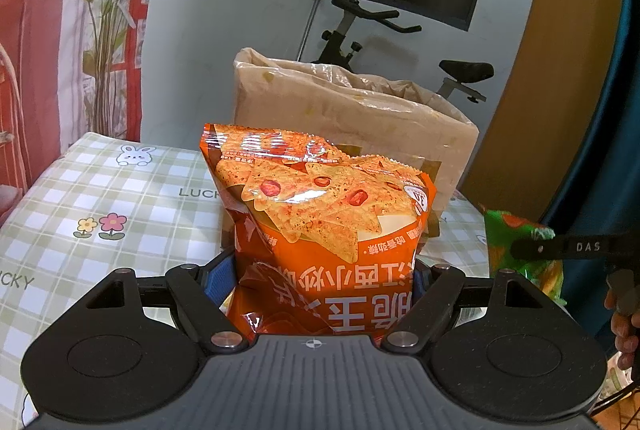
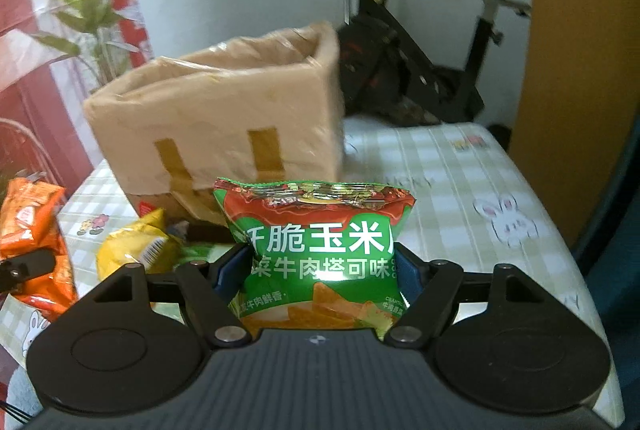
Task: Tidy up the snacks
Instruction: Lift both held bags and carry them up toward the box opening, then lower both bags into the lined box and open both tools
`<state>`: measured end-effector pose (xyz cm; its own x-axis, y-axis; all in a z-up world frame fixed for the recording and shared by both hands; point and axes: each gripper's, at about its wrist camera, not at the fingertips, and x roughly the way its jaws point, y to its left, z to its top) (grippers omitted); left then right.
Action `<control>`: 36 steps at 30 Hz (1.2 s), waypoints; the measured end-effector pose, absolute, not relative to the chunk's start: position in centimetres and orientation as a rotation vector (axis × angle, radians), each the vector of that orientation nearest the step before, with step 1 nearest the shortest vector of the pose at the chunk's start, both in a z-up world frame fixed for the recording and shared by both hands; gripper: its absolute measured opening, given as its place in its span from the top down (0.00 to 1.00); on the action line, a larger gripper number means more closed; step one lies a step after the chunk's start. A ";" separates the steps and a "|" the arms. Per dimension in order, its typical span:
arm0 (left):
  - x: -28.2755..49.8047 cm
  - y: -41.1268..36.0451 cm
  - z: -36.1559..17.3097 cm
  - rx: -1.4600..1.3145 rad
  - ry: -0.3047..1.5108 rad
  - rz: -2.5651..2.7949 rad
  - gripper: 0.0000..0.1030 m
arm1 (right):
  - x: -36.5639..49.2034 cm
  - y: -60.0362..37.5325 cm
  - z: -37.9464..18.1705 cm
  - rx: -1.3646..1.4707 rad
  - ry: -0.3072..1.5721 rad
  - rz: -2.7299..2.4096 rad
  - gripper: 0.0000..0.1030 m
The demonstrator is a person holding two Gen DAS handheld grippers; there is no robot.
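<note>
Carry step. Left claw (image 1: 326, 280) clamped on orange chip bag (image 1: 320, 214); right claw (image 2: 326, 270) clamped on green chip bag (image 2: 320, 250). Lined box (image 2: 224, 102) at 12 o'clock; next: lift both over its rim.

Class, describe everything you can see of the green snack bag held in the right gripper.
The green snack bag is a glossy, puffy foil-look packet, green with a red band under its crimped top seal, white Chinese lettering and pictured corn chips low down. It stands upright, pinched at its sides by the right gripper, whose blue pads press into it. The cardboard box stands behind it.
</note>
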<state>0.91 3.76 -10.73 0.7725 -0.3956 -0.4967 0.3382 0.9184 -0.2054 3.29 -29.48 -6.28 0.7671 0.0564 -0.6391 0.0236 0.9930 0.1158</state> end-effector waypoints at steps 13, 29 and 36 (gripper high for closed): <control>1.0 3.6 -10.8 -0.106 0.570 -0.401 0.21 | 2.5 -31.3 -8.3 0.176 0.802 -0.056 0.26; 4.3 2.7 -4.4 -0.006 0.407 -0.405 0.21 | 4.7 -30.0 -1.6 0.050 0.559 0.012 0.26; 9.5 0.2 -0.9 0.067 0.348 -0.357 0.21 | 9.0 -27.1 3.5 -0.078 0.353 0.100 0.26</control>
<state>9.55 0.18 -0.90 0.8782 -0.3309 -0.3453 0.3536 0.9354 0.0031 8.97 -27.14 3.46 0.9335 0.0842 -0.3487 -0.1115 0.9920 -0.0590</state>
